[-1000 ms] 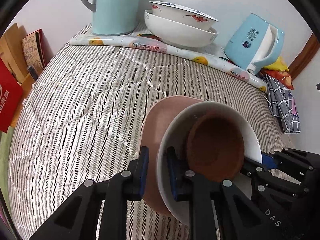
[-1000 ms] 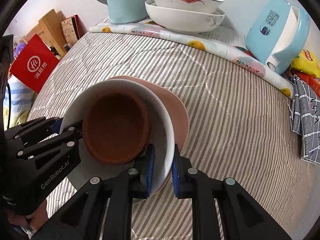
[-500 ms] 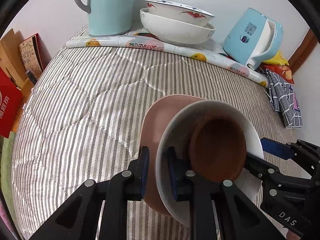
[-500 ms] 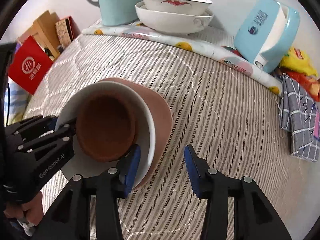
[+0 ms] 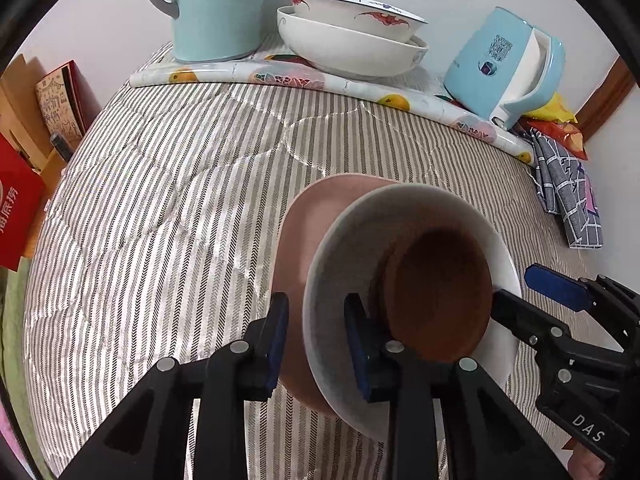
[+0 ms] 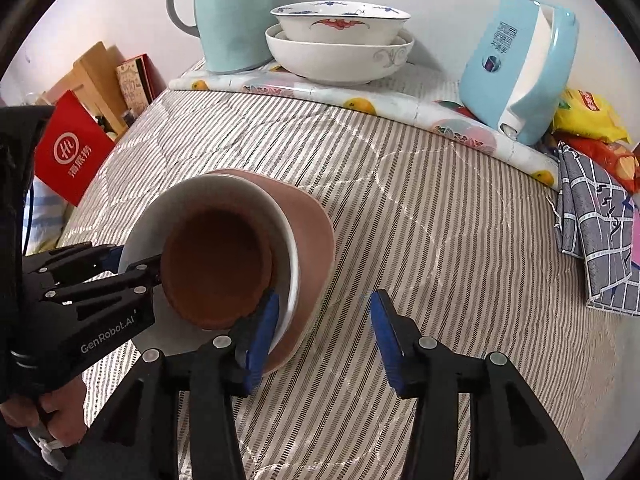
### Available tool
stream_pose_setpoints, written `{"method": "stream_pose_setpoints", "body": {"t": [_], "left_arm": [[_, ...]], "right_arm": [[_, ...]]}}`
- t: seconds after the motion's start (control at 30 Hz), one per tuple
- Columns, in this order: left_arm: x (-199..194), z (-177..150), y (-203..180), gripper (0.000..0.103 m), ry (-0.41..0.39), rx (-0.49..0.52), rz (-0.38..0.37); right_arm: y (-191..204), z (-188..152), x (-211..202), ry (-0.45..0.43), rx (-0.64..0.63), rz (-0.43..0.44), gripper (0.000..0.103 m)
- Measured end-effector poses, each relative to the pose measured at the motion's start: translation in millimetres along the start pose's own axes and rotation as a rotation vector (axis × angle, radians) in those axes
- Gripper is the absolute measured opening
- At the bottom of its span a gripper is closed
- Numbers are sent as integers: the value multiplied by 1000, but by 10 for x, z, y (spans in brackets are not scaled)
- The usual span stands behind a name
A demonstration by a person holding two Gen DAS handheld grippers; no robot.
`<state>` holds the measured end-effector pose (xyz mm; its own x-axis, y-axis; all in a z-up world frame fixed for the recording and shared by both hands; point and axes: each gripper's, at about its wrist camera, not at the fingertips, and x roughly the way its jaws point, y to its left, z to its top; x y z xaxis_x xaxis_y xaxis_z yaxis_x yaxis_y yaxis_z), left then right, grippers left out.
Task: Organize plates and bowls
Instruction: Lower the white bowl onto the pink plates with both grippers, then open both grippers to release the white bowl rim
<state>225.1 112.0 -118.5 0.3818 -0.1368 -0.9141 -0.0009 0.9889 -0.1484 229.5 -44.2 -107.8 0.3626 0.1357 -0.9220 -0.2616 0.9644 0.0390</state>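
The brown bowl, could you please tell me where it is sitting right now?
In both wrist views the brown bowl is nested inside the white bowl, which rests on the pink plate on the striped bedcover, low in the frame by the grippers.

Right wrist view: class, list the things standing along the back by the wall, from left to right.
Red bag → light blue jug → stacked white bowls → blue kettle → yellow snack packet.

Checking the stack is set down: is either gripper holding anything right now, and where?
Nothing seems held: left gripper and right gripper have just been opening, the plate stack's rim loose between the left fingers.
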Motion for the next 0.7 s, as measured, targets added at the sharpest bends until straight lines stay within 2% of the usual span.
{"method": "stream_pose_setpoints", "body": {"t": [0.5, 0.7], "left_arm": [[-28, -36, -77, 31, 47, -25, 47], [-63, -62, -45, 34, 47, -62, 5]], "right_arm": [[-47, -57, -41, -40, 23, 27, 49], [-71, -100, -81, -58, 27, 49, 50]]}}
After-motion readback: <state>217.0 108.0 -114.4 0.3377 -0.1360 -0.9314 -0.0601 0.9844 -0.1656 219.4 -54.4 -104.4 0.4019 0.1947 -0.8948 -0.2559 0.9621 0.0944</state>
